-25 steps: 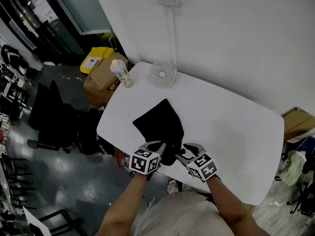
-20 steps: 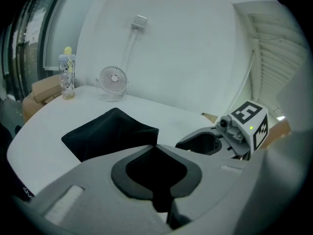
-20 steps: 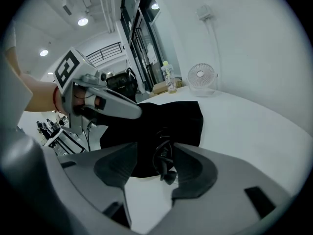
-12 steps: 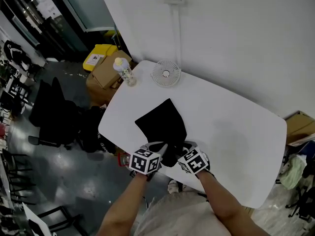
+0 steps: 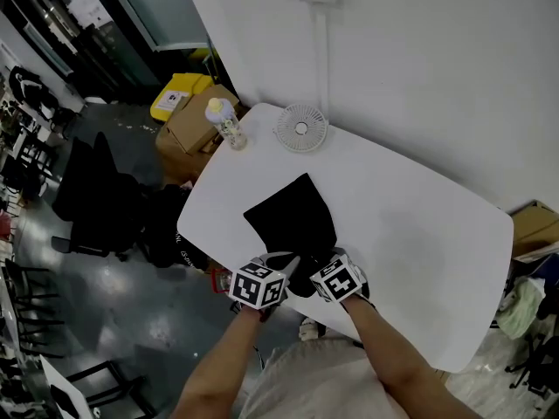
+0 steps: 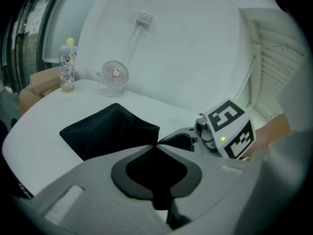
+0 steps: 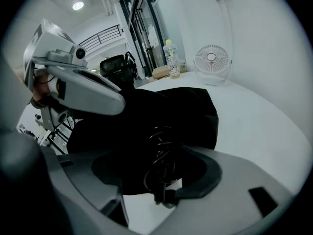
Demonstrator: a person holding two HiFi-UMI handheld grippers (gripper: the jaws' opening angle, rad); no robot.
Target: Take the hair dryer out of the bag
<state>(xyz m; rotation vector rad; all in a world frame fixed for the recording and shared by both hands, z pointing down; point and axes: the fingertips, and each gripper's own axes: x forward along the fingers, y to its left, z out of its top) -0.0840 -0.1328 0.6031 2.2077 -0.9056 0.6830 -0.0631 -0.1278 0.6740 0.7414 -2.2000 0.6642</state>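
Note:
A black cloth bag lies on the white table, its mouth at the near edge. My left gripper is shut on the fabric at the bag's mouth, and black cloth fills its jaws. My right gripper sits close beside it at the mouth, its jaws opening wide and pressing on nothing. In the right gripper view a coiled black cord shows in the bag opening between those jaws. The hair dryer's body is hidden in the bag.
At the table's far left corner stand a small white fan and a clear bottle with a yellow cap. A cardboard box and a yellow bin sit on the floor beyond. The near table edge runs just under both grippers.
My right gripper has moved left and down to the bag's mouth, close beside the left gripper, and its jaws have opened wider. The left gripper has stayed put, holding the fabric.

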